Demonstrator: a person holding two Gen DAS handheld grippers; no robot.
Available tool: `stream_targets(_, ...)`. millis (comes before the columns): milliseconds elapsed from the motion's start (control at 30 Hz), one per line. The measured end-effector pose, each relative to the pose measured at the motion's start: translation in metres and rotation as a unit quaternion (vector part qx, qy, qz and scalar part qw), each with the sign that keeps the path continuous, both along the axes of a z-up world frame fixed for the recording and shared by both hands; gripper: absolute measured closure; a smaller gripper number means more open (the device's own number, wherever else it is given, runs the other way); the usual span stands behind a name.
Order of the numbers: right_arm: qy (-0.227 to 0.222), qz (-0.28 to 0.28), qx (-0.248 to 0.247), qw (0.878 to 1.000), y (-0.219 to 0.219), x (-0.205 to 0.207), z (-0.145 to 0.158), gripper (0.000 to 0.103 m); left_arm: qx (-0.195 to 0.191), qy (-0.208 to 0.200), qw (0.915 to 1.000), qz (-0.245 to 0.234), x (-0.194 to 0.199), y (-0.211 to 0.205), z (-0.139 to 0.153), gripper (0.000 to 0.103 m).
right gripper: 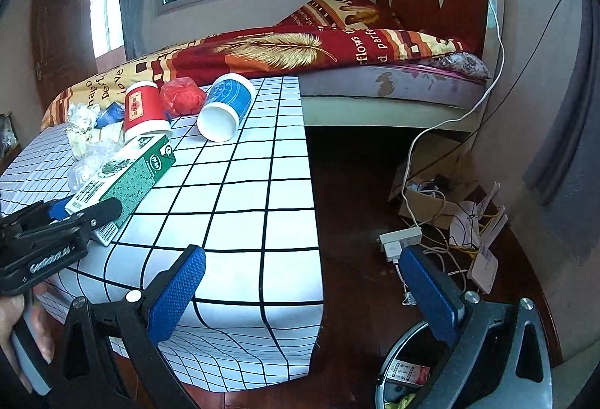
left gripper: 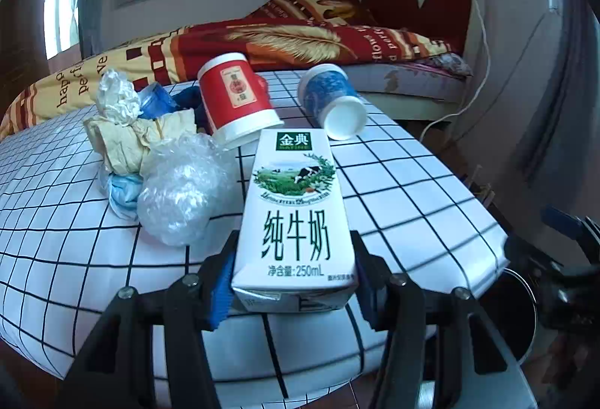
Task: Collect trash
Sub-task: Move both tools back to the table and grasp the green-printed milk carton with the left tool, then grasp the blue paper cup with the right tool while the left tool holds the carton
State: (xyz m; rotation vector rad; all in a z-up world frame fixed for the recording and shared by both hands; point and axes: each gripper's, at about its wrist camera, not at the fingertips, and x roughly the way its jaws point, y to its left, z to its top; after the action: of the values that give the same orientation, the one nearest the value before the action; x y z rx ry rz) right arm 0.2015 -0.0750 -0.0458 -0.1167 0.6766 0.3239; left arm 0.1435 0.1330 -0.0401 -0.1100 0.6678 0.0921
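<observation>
While our left gripper [left gripper: 294,281] sits low in the middle of the left wrist view, we see its two blue pads set against the near end of the milk carton [left gripper: 296,217], one on each side; whether they press firmly we cannot tell for sure, though the carton looks held. That carton lies flat on the checked tablecloth [left gripper: 412,191], its length running away from us toward the centre of the frame. At lower right, beyond the table edge, we see a dark round trash bin [left gripper: 513,315]. In the right wrist view our right gripper [right gripper: 303,287] stands wide open with nothing between its blue pads, hanging past the table corner over the dark floor, the bin [right gripper: 397,371] at lower right already holding some scraps. Just left of the carton a ball of clear bubble wrap [left gripper: 183,191] nearly touches it, with crumpled yellowish paper [left gripper: 131,143] and a white wad [left gripper: 116,98] behind. Further back, a red paper cup [left gripper: 236,98] lies tipped against the carton's far end, a blue cup [left gripper: 333,101] on its side just to the right. A bed with a red quilt [left gripper: 300,41] fills the upper frame.
</observation>
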Motion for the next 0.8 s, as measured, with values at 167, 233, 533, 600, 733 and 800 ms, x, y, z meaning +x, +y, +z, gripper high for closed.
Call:
stream_targets(167,0.004,0.008,0.005,1.000,0.004,-0.004,0.000,0.000,0.004,-0.013,0.9999,0.001,-0.020,-0.004,0.006,0.048)
stream_targets(233,0.004,0.011,0.007,1.000,0.006,-0.007,0.001,0.000,0.007,-0.023,0.9997,0.009,-0.023,-0.003,0.012,0.048)
stream_targets(533,0.005,0.029,0.009,1.000,0.019,-0.008,0.006,0.000,0.010,-0.056,0.9968,0.056,-0.036,0.028,0.034,0.048)
stream_targets(600,0.006,0.036,0.009,0.999,0.025,-0.006,0.007,0.000,0.009,-0.060,0.9960,0.065,-0.037,0.037,0.036,0.048)
stream_targets(733,0.012,0.054,0.008,0.998,0.043,0.001,0.008,0.000,0.005,-0.061,0.9951,0.078,-0.036,0.050,0.036,0.048)
stream_targets(800,0.010,0.067,0.007,0.998,0.055,0.003,0.010,0.000,0.005,-0.066,0.9939,0.087,-0.040,0.058,0.037,0.048)
